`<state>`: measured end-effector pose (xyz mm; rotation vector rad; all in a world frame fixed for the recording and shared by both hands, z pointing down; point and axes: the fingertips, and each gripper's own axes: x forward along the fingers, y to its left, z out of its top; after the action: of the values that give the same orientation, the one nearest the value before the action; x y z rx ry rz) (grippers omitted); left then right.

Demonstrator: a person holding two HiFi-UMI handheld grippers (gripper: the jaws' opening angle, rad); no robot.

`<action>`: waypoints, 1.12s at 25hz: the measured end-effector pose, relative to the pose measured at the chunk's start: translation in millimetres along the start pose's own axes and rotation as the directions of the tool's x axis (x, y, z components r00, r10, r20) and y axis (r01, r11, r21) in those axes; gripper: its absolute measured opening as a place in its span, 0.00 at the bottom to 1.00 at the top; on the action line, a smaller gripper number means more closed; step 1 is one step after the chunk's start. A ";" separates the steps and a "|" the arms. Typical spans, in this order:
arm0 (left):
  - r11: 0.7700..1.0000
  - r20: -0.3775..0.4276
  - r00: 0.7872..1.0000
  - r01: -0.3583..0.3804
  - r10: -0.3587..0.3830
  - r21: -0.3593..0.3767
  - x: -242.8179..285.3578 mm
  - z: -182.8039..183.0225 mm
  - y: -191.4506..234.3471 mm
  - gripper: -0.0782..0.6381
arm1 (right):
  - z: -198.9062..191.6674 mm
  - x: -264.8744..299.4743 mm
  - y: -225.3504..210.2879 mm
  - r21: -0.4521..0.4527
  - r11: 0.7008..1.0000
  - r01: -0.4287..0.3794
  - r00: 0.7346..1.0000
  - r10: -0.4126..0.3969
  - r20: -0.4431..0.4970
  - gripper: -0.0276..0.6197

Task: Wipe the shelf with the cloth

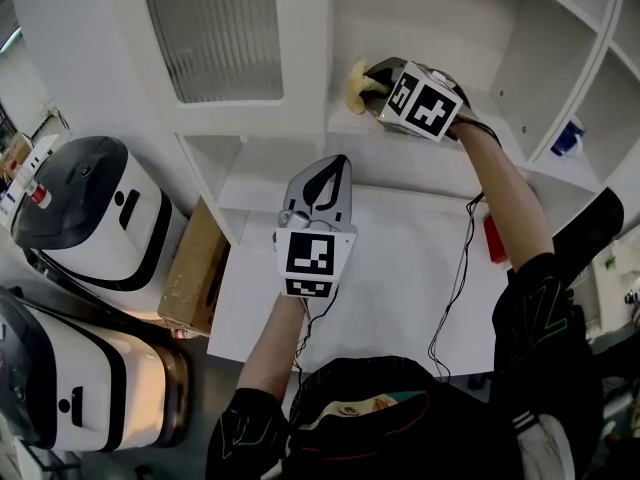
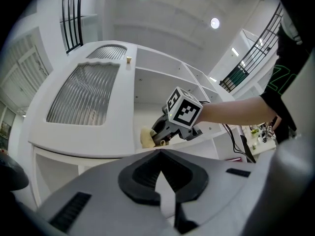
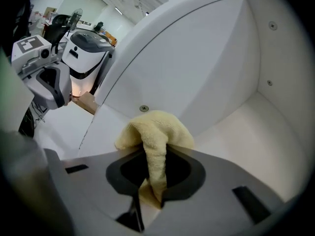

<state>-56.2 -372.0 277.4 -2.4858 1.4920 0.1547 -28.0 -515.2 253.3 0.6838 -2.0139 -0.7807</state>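
Observation:
A yellow terry cloth (image 1: 352,88) rests at the left front of a white shelf compartment (image 1: 432,136). My right gripper (image 1: 375,80) is shut on the cloth, which bunches out ahead of the jaws. In the right gripper view the cloth (image 3: 155,132) hangs through the right gripper (image 3: 153,154), just above the shelf floor (image 3: 246,132) and close to the side wall. My left gripper (image 1: 341,163) is held lower, over the white counter (image 1: 400,278), shut and holding nothing. The left gripper (image 2: 160,152) looks up at the right gripper (image 2: 165,132) and the cloth (image 2: 146,137).
A ribbed glass door (image 1: 210,28) is left of the compartment. A blue cup (image 1: 567,138) stands in a shelf bay at the right, with a red object (image 1: 495,238) below it. Two white and black machines (image 1: 90,208) and a cardboard box (image 1: 195,268) stand at the left.

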 end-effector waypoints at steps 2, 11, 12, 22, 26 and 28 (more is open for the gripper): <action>1.000 -0.005 1.000 0.000 0.000 -0.005 -0.5 -1.6 0.8 0.11 | 6.0 5.2 2.8 -0.017 1.000 -0.014 1.000 0.014 -0.004 0.12; 1.000 -0.030 1.000 0.001 -0.001 -0.011 2.0 -10.0 -0.6 0.11 | 35.5 -0.7 31.0 -0.051 0.988 -0.143 0.989 0.145 0.041 0.12; 1.000 -0.039 0.999 0.001 -0.002 -0.011 3.4 -11.7 -1.5 0.11 | 37.1 -4.1 34.2 -0.058 0.985 -0.162 0.986 0.164 0.040 0.12; 0.999 -0.047 0.998 0.043 -0.044 -0.024 10.8 -17.8 -17.3 0.11 | 37.6 -29.0 51.6 -0.070 0.978 -0.197 0.978 0.201 0.048 0.12; 0.998 -0.050 0.997 0.053 -0.054 -0.032 11.1 -18.9 -22.4 0.11 | 31.7 -38.3 54.1 -0.043 0.981 -0.187 0.980 0.189 0.066 0.12; 0.998 -0.050 0.997 0.057 -0.059 -0.035 11.8 -19.0 -24.6 0.11 | 27.9 -42.2 53.9 -0.027 0.983 -0.183 0.980 0.184 0.072 0.12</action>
<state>-29.5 -375.9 296.9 -2.5752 1.4464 0.1071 -40.5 -442.5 258.8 0.4550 -2.0994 -0.7245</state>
